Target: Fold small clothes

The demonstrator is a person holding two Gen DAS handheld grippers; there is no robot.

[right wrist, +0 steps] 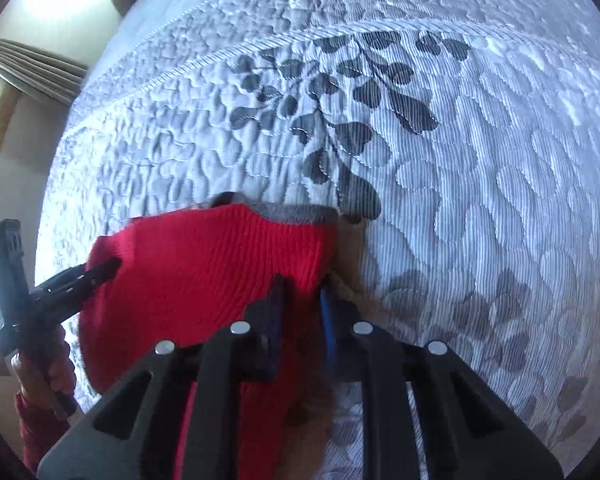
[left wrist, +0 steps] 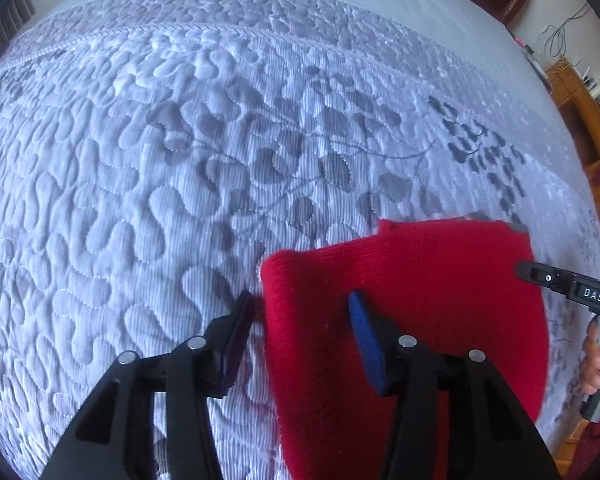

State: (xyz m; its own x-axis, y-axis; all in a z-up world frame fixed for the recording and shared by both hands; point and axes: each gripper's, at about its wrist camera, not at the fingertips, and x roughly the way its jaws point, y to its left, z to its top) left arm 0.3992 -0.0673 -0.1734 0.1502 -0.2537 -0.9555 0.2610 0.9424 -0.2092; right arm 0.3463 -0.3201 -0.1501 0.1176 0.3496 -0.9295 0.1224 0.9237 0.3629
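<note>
A small red knitted garment (left wrist: 412,280) lies on the quilted bedspread (left wrist: 160,168); a grey lining shows at its far edge (right wrist: 296,212). My left gripper (left wrist: 300,308) is open, its jaws wide apart astride the garment's left edge, one finger on the bedspread and one over the red knit. My right gripper (right wrist: 302,292) has its fingers close together on the garment's right edge and pinches the red knit. The right gripper also shows in the left wrist view (left wrist: 540,274) at the garment's right side, and the left gripper shows in the right wrist view (right wrist: 100,270) at its left side.
The pale blue-grey bedspread with grey leaf prints (right wrist: 340,128) fills both views. Wooden furniture (left wrist: 580,112) and cables stand past the bed's right edge. A curtain (right wrist: 32,68) and wall lie past the left edge.
</note>
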